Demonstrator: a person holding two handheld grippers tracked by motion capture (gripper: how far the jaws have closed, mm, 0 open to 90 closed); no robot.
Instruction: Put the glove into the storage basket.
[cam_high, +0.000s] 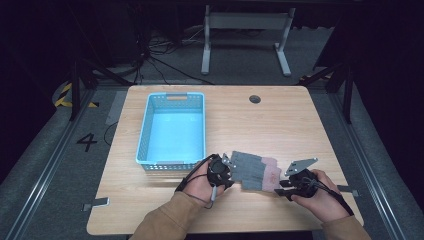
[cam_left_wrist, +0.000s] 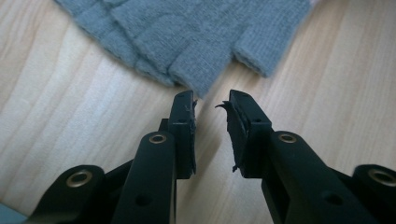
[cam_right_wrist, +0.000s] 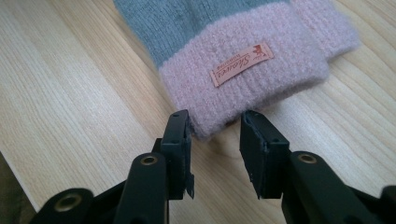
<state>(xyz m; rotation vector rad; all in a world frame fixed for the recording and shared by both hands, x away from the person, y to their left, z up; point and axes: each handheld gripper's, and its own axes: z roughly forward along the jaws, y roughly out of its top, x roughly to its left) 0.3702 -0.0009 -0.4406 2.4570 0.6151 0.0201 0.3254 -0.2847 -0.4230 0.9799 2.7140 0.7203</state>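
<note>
1. From the high view, the person sits at the light wooden table (cam_high: 300, 120) with one tool in each hand. The left gripper (cam_high: 226, 170) rests at the grey finger end of the grey knitted gloves with pink cuffs (cam_high: 252, 170), and the right gripper (cam_high: 281, 186) is at the pink cuff end. So the gloves lie flat on the table between the two grippers. The light blue plastic basket (cam_high: 171, 129) with perforated walls stands beyond the left gripper, a little away from it and well apart from the right gripper.

2. In the left gripper view, the left gripper (cam_left_wrist: 212, 100) has its two black jaws a little apart, with bare wood between them. The grey glove fingers (cam_left_wrist: 196, 42) lie just ahead of the jaw tips. One fingertip comes very near to the left jaw, but the pads do not press on it. This gripper holds nothing.

3. In the right gripper view, the right gripper (cam_right_wrist: 215, 119) has its jaws partly open. The rounded edge of the pink cuff (cam_right_wrist: 243, 79) reaches just in between the jaw tips and seems to touch the left one. The right pad stands free, so I see no grip. A small salmon label (cam_right_wrist: 242, 64) with writing sits on the cuff, just ahead of the jaws.
</note>
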